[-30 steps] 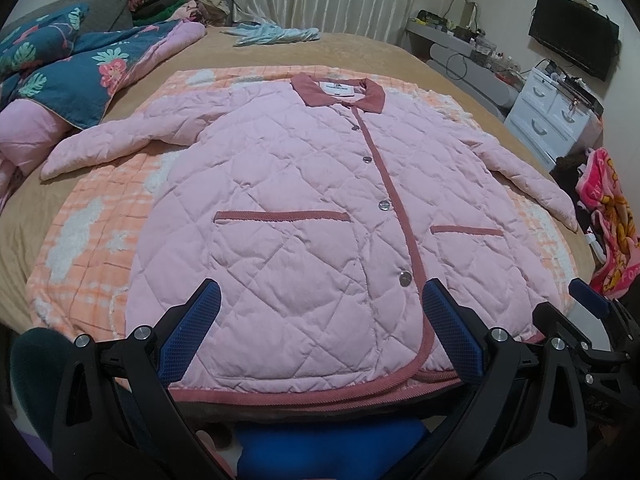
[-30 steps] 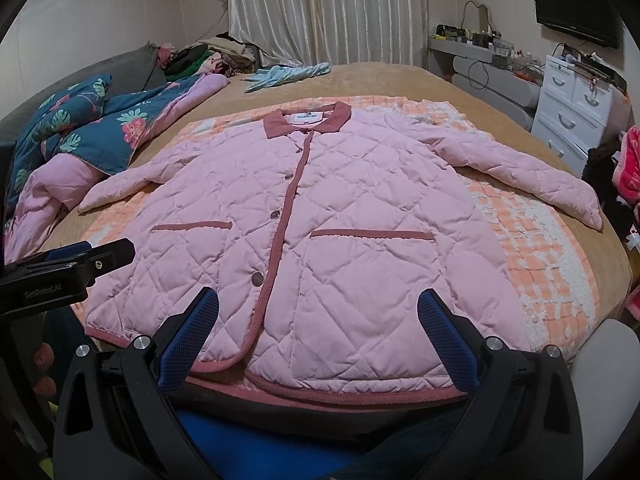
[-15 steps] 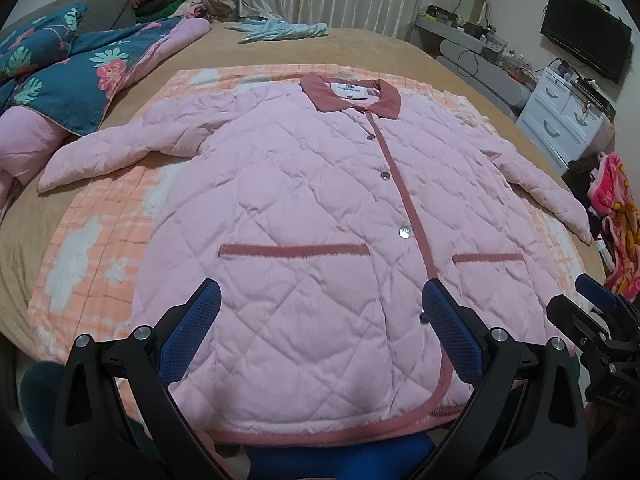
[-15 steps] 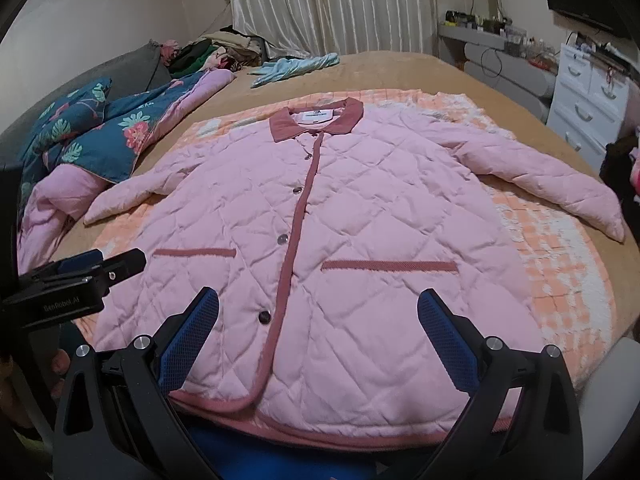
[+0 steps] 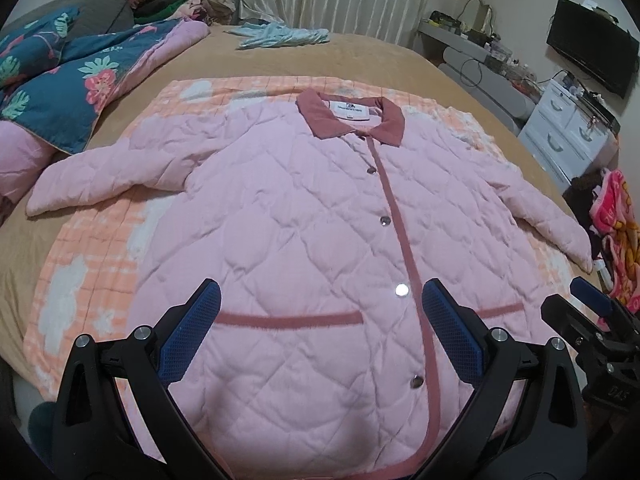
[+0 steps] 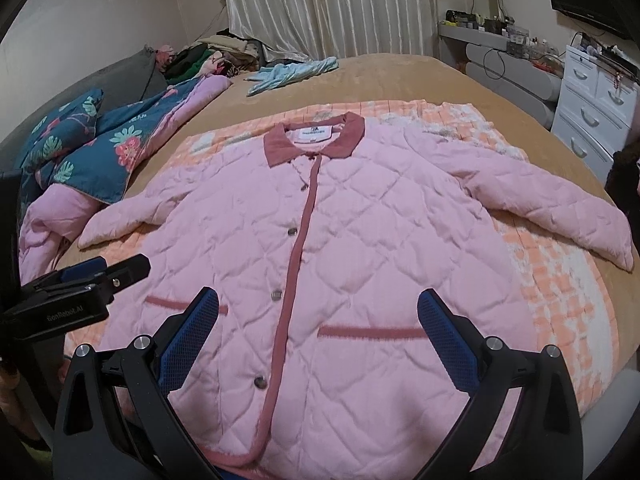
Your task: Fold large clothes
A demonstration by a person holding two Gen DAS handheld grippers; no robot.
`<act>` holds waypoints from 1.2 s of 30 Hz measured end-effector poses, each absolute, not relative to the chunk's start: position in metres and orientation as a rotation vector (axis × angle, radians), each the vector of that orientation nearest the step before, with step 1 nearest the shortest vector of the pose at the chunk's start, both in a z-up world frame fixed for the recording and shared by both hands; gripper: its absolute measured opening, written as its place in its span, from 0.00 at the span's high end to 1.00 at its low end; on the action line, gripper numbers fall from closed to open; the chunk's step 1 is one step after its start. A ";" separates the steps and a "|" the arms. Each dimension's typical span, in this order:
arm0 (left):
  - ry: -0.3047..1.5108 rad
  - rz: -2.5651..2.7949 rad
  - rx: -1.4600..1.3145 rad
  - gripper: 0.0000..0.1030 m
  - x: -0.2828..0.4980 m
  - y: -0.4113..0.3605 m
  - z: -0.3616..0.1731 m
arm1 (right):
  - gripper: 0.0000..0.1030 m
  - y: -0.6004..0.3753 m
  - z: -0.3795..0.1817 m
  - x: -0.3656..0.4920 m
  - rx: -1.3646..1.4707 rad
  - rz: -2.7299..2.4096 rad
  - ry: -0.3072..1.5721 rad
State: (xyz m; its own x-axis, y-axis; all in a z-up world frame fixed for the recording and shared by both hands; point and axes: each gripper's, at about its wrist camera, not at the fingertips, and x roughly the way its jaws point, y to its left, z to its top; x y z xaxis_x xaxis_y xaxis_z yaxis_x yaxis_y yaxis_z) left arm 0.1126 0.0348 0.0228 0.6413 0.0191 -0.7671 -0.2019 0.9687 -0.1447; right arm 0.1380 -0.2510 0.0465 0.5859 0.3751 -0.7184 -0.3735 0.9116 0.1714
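Jacket flat on a blanket on the bed, front up, buttoned, collar at the far end, hem nearest both cameras. 2 sleeves spread outward: left sleeve reaches toward the quilt at the bed's left side, right sleeve lies angled over the blanket toward the bed's right edge. Left gripper hangs over the lower left front, above the left pocket trim; jaws wide apart, holding nothing. Right gripper hangs over the lower right front, above the right pocket trim; jaws likewise wide apart and empty. No fold made yet, by the look of it. Risks, judged from here: quilted padding is thick and springy, so a shallow pinch at the hem may catch only the top layer and pull the front open or drag it off the back panel. Blanket lies directly under the hem, so a deep bite could take blanket along with jacket and haul both. Uneven lift between the 2 grippers would skew the placket and leave a crooked fold. Sleeves not tucked first may trail out. Right cuff sits near the bed edge and could slide off if tugged.
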 end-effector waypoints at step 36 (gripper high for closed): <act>0.919 0.061 -0.240 0.08 0.271 0.002 0.035 | 0.04 -0.331 0.079 0.297 0.254 0.185 0.737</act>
State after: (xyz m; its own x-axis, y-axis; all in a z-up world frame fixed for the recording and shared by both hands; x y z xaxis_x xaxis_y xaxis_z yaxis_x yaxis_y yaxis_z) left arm 0.2705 0.0024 0.0349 0.6066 -0.0497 -0.7934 -0.1546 0.9716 -0.1791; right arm 0.2969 -0.3315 0.0794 0.7267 0.2546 -0.6380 -0.0773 0.9532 0.2924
